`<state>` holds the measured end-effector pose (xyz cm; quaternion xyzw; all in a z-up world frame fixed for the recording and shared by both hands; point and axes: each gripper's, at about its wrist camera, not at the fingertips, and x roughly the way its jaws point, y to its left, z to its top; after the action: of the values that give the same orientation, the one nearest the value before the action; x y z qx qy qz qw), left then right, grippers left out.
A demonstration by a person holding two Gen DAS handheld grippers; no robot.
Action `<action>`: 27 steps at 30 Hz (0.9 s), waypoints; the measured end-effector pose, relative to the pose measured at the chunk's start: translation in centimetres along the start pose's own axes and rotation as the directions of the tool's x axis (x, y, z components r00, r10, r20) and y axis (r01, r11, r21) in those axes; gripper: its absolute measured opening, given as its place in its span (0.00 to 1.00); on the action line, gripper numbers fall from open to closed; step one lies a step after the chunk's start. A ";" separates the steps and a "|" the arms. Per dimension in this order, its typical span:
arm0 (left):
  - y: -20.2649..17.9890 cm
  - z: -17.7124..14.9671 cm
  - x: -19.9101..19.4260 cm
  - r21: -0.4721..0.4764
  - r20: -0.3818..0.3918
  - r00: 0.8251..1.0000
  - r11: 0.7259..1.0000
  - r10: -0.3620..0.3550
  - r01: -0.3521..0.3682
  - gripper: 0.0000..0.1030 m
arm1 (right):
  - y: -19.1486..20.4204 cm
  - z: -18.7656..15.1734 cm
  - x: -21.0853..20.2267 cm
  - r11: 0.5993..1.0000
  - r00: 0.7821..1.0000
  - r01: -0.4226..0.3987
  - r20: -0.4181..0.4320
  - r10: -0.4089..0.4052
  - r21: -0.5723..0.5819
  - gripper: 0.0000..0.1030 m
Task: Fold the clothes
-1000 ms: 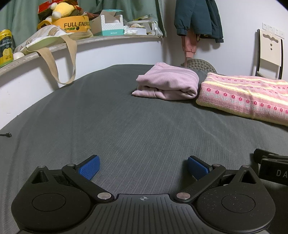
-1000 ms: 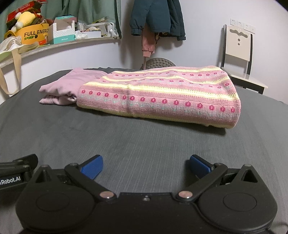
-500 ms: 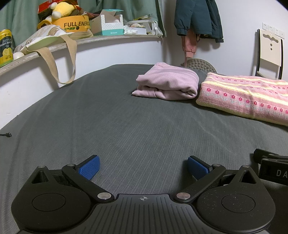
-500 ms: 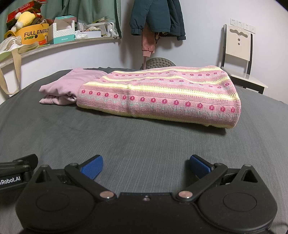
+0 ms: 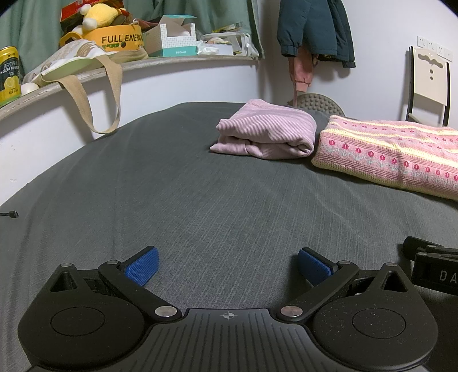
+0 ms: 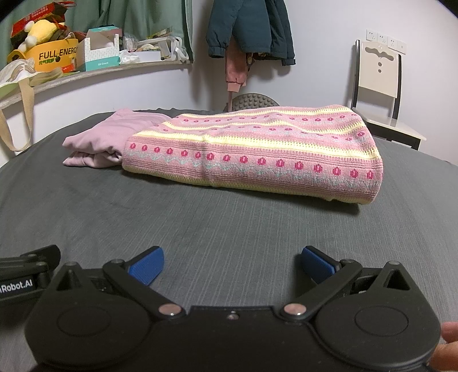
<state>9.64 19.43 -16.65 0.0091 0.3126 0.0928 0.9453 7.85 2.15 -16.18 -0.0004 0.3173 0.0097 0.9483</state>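
Observation:
A folded pink knit sweater (image 6: 257, 151) with yellow stripes and a red flower pattern lies on the grey bed cover (image 6: 200, 229); its left end shows at the right of the left wrist view (image 5: 395, 160). Beside it on the left lies a folded mauve ribbed garment (image 5: 266, 134), partly hidden behind the sweater in the right wrist view (image 6: 108, 140). My left gripper (image 5: 227, 266) rests low on the cover, open and holding nothing. My right gripper (image 6: 232, 264) sits beside it, open too, well short of the sweater.
A shelf (image 5: 86, 77) along the left wall carries a tote bag (image 5: 86, 63), a tissue box (image 5: 174, 40), a yellow tub and a soda can (image 5: 10, 74). Jackets (image 6: 249, 25) hang on the far wall. A chair (image 6: 380, 80) stands beyond the bed at right.

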 end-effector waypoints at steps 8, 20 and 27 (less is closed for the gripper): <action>0.0 0.0 0.0 0.001 -0.001 1.000 1.000 0.000 0.000 1.00 | 0.1 1.1 0.3 1.000 0.997 0.008 -0.072 -0.008 -0.003 1.00; 0.0 -0.1 0.0 0.001 0.000 1.000 1.000 -0.001 0.001 1.00 | 0.1 -0.1 -0.1 1.000 1.000 0.007 -0.003 -0.007 0.012 1.00; 0.0 -0.1 0.0 0.001 -0.001 1.000 1.000 -0.002 0.002 1.00 | 0.2 0.0 -0.1 1.000 1.000 0.010 -0.004 -0.010 0.009 1.00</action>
<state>9.60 19.45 -16.72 0.0091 0.3129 0.0919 0.9453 7.79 2.32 -16.15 0.0022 0.3193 0.0036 0.9477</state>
